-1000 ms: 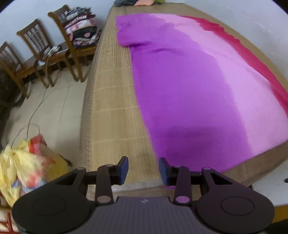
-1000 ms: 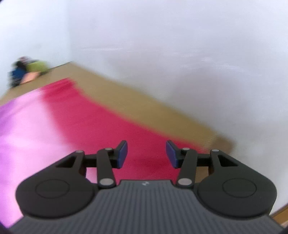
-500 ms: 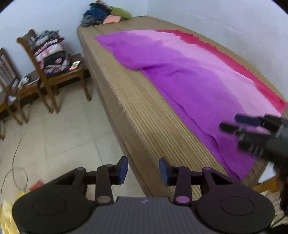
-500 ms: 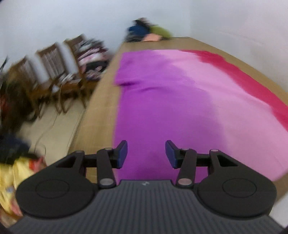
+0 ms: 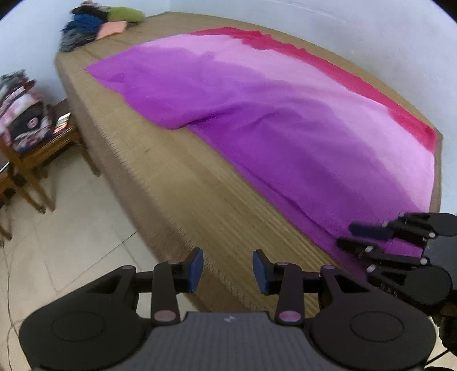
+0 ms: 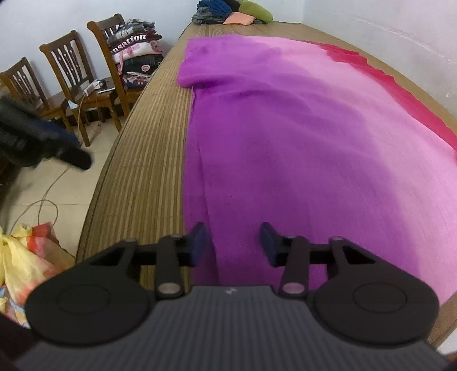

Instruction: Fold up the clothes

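Note:
A large cloth [image 5: 285,114], purple fading to pink with a red far edge, lies spread flat on a bamboo-mat bed [image 5: 177,182]. It also fills the right wrist view [image 6: 300,128]. My left gripper [image 5: 228,270] is open and empty, off the bed's near left edge, above the floor. My right gripper [image 6: 232,242] is open and empty, just above the cloth's near purple edge. It shows in the left wrist view [image 5: 347,235] at the cloth's near corner. The left gripper shows blurred in the right wrist view [image 6: 72,148], left of the bed.
A pile of clothes [image 6: 228,11] lies at the bed's far end. Wooden chairs [image 6: 65,65] stand left of the bed, one stacked with folded clothes [image 6: 134,54]. A yellow and red bag [image 6: 25,256] and a cable lie on the tiled floor.
Both grippers have swung. The left moved off the bed's left edge and now looks along the bed. The right turned from the wall side to the cloth's near purple edge.

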{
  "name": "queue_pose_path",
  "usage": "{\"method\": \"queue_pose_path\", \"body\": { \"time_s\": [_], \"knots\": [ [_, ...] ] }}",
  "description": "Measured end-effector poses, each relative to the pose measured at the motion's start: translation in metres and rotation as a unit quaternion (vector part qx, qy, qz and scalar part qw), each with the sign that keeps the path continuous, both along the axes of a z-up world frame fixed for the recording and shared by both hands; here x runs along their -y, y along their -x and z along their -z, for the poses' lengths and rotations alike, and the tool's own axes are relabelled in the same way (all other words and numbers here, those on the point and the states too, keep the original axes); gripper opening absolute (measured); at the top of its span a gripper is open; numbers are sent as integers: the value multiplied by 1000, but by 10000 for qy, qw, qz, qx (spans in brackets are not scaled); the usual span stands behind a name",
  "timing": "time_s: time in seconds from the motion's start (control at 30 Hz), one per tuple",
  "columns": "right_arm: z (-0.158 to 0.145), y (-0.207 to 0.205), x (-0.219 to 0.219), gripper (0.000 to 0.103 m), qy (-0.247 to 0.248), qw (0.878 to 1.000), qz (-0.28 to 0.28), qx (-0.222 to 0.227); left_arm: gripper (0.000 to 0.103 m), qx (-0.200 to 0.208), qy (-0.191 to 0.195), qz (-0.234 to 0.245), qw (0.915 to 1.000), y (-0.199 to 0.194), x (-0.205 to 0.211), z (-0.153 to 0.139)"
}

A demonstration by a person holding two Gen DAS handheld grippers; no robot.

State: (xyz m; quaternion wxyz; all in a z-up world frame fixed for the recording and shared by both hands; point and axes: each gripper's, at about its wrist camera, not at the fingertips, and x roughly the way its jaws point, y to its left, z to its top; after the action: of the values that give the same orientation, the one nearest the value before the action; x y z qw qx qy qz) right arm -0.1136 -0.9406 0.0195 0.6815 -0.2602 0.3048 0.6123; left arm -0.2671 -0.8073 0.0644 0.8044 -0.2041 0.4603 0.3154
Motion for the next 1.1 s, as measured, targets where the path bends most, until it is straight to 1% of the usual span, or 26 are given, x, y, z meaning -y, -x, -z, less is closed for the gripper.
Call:
{"method": "queue_pose_path", "body": {
  "time_s": [0.07,0.17,0.37,0.47,0.5,0.53,0.6,0.63,0.7,0.73,0.77,0.8,0.83,0.87,0.9,0.93,1.03,1.07,1.1],
  "knots": [
    [0,1,1,5,-44,9999,140,44,41,-84,-14,218,9997,-10,-3,2],
    [-7,-2,13,4,-182,9985,486,-199,41,-112,11,479,9988,-21,-8,4],
    [-23,0,51,4,-136,9973,502,-524,41,-69,65,1011,9948,-36,-10,8],
    [-24,8,69,4,51,9981,449,-418,41,-66,203,1210,9924,-42,-15,17],
    [-22,9,73,4,166,9977,475,-454,41,-81,242,1287,9914,-44,-17,19],
    [-19,9,75,4,293,9968,546,-498,41,-129,258,1355,9904,-47,-20,21],
    [-18,11,77,7,313,9939,956,-447,41,-156,221,1483,9886,-51,-23,21],
    [-18,11,76,8,289,9924,1085,-507,41,-152,197,1519,9881,-52,-26,20],
    [-22,12,74,12,194,9913,1144,-621,41,-154,154,1567,9874,-54,-32,19],
    [-25,13,74,18,103,9912,1149,-642,41,-176,126,1575,9873,-55,-35,18],
    [-30,13,75,30,-69,9910,1147,-683,41,-191,79,1589,9871,-55,-40,18],
    [-34,12,75,39,-255,9904,1144,-727,41,-206,32,1603,9868,-55,-44,17],
    [-36,10,76,43,-441,9890,1168,-795,41,-207,2,1616,9866,-55,-46,16],
    [-37,9,76,52,-561,9870,1225,-878,41,-204,-9,1626,9865,-53,-52,16],
    [-35,5,76,56,-625,9832,1395,-995,41,-190,3,1640,9863,-51,-58,16],
    [-28,5,73,57,-443,9816,1551,-1021,41,-175,14,1655,9861,-49,-63,17],
    [-4,6,63,58,225,9741,1993,-1044,41,-78,116,1709,9852,-48,-87,25],
    [4,10,60,58,541,9711,2138,-914,41,-31,177,1776,9839,-48,-97,27],
    [7,15,59,58,710,9680,2294,-723,41,23,238,1904,9814,-48,-105,29]
  ]
}}
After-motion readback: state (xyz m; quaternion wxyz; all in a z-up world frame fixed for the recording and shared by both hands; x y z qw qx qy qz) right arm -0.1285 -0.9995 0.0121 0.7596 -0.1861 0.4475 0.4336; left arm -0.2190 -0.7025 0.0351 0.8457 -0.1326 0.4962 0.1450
